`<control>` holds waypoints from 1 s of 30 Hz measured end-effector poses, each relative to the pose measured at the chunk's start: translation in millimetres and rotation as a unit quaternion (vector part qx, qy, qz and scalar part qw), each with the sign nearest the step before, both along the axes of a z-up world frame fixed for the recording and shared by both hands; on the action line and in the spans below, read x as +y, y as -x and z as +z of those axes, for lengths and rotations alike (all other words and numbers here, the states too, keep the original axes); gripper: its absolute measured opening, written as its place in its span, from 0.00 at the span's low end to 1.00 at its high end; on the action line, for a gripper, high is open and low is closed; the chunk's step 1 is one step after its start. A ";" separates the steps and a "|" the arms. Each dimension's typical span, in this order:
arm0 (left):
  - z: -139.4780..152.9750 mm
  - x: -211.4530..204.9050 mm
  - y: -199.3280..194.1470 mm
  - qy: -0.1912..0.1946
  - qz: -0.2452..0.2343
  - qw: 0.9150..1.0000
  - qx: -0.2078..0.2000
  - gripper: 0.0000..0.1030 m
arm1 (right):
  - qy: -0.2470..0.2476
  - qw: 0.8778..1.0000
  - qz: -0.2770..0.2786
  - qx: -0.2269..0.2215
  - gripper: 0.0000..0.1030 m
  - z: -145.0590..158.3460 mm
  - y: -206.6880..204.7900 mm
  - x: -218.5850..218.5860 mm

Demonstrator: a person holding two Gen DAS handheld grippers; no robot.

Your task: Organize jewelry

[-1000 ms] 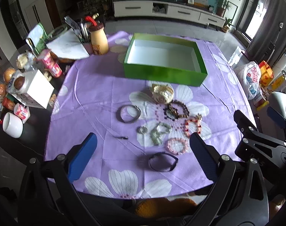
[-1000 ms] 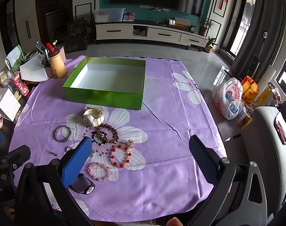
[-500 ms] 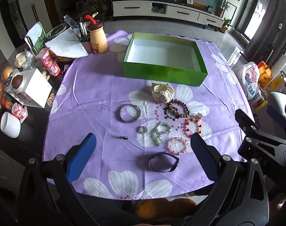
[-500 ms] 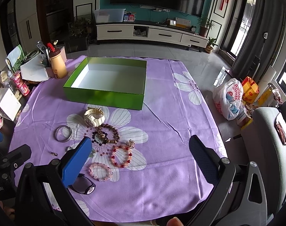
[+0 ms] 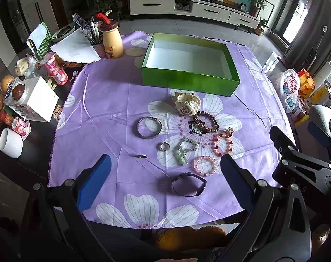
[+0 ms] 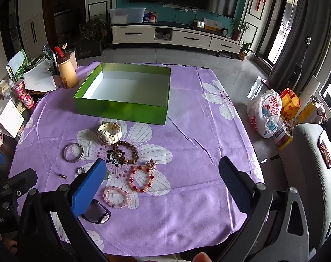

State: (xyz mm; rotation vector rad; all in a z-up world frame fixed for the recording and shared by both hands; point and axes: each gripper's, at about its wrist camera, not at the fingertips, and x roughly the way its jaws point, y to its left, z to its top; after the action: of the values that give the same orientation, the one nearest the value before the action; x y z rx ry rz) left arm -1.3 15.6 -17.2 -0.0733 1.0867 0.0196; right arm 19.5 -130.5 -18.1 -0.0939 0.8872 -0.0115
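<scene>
An open green box [image 5: 189, 79] [image 6: 121, 108] stands empty at the far side of a purple flowered cloth. In front of it lie a cream watch [image 5: 187, 103] [image 6: 109, 133], a silver bangle [image 5: 149, 127] [image 6: 73, 152], a brown bead bracelet [image 5: 205, 123] [image 6: 125, 152], a red bead bracelet [image 5: 223, 145] [image 6: 141, 179], a pink bead bracelet [image 5: 205, 166] [image 6: 117, 197], a black band [image 5: 189, 187] [image 6: 97, 215], a pale green piece [image 5: 184, 150] and small rings [image 5: 164, 146]. My left gripper [image 5: 165, 174] and right gripper [image 6: 163, 174] are open, empty, above the cloth's near edge.
The table's left side is crowded: a yellow bottle [image 5: 111, 40], papers [image 5: 74, 49], pink cans [image 5: 56, 68], a white carton [image 5: 37, 99] and a white cup [image 5: 10, 143]. Plastic bags [image 6: 266, 112] and a grey chair [image 6: 313, 152] stand at the right.
Both grippers have stayed open. The left view has risen and drawn back very slightly; the jewelry has not moved.
</scene>
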 end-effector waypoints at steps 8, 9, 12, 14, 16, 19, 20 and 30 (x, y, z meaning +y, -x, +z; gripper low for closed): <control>-0.2 0.5 0.1 -0.001 0.001 1.000 -0.001 0.98 | 0.000 1.000 0.001 0.000 0.99 -0.2 0.2 -0.1; -0.2 0.5 0.0 -0.001 0.001 1.000 0.000 0.98 | 0.000 1.000 0.001 0.000 0.99 0.0 0.0 -0.2; -0.8 0.4 -0.2 0.000 0.002 1.000 0.001 0.98 | -0.001 1.000 0.000 0.001 0.99 -0.5 -0.2 0.2; -0.6 0.0 0.2 -0.001 0.002 1.000 0.000 0.98 | -0.001 1.000 0.000 0.001 0.99 -1.1 0.2 0.5; -0.8 0.2 0.1 -0.002 0.003 1.000 -0.001 0.98 | -0.001 1.000 0.001 0.002 0.99 -0.9 0.0 0.5; -1.0 -0.1 0.6 -0.001 0.004 1.000 -0.001 0.98 | -0.001 1.000 0.001 0.001 0.99 -0.5 -0.1 0.3; -0.9 -0.3 0.6 -0.002 0.004 1.000 -0.002 0.98 | -0.001 1.000 0.001 0.001 0.99 -1.0 0.1 0.6; -0.7 1.2 -0.4 -0.001 0.004 1.000 -0.001 0.98 | -0.002 1.000 0.001 0.002 0.99 -0.8 -0.3 0.7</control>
State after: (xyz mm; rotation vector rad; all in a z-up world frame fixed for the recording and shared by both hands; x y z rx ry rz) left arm -0.9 16.8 -17.9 -0.0758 1.0845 0.0278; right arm 19.8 -129.8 -18.9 -0.0912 0.8908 -0.0087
